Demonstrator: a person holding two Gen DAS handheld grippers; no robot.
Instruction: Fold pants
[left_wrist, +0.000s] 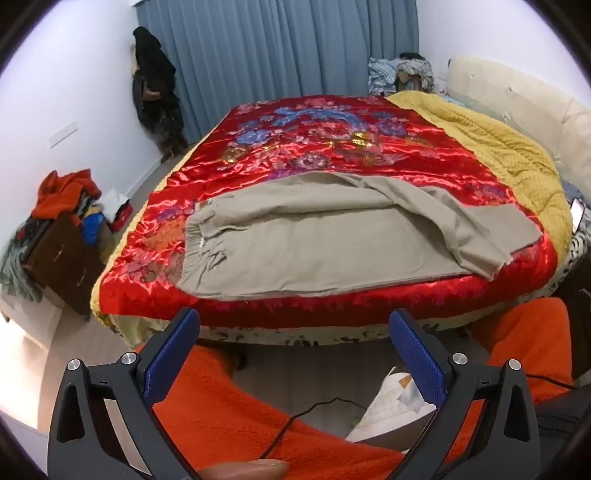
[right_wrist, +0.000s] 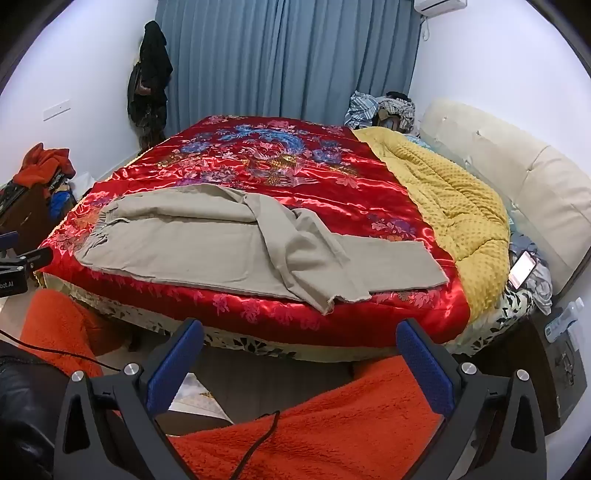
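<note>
1. Two claws are in view. The left claw (left_wrist: 293, 332) and the right claw (right_wrist: 301, 341) each have their two blue pads spread wide, with nothing between them.
2. Just under both claws are the person's two legs in orange fleece (right_wrist: 325, 424), and one black cable (right_wrist: 258, 443) lies across them.
3. Ahead of the claws, above the pads, one pair of beige pants (left_wrist: 314, 236) lies flat on the red flowered blanket (left_wrist: 332, 147), near the front edge of the bed, one leg folded across the other.
4. To the right of the pants is one yellow quilt (right_wrist: 454, 206), and one lit phone (right_wrist: 521, 269) beside it.
5. Farthest away hangs one blue curtain (right_wrist: 288, 59).
</note>
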